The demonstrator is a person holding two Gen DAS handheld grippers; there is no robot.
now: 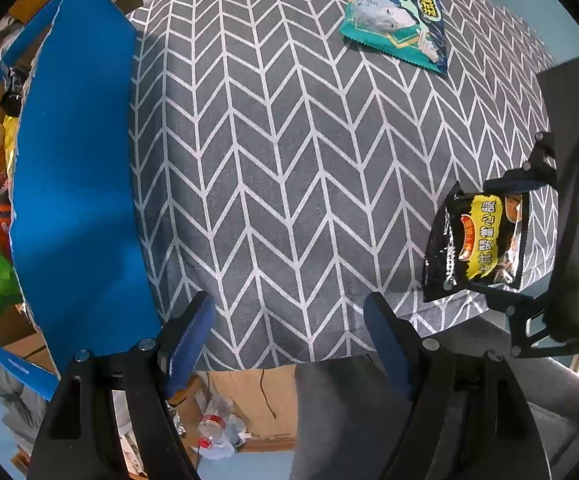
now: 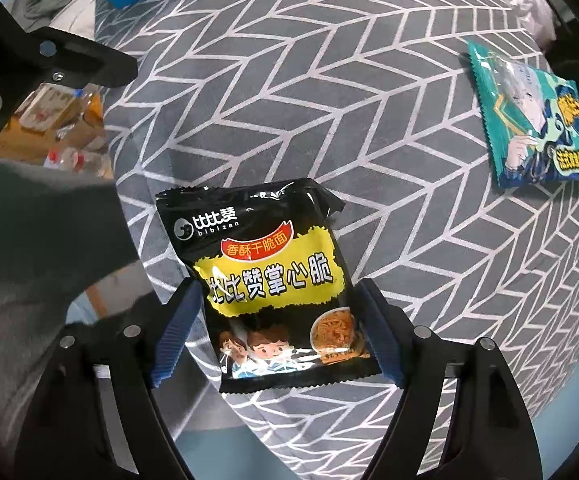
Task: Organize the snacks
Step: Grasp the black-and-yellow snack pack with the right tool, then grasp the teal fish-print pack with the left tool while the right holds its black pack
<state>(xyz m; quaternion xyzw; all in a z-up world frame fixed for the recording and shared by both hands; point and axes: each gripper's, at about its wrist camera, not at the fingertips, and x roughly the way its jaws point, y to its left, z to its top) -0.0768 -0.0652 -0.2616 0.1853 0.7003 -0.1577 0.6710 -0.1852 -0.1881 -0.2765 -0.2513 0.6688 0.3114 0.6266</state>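
Right-wrist view: a black noodle packet [image 2: 277,280] lay on the patterned tablecloth [image 2: 329,100], between the right gripper's [image 2: 277,320] spread, unpressing jaws. Closing off-centre could make the slick packet slip. The left gripper [image 1: 289,340] hung wide and empty.
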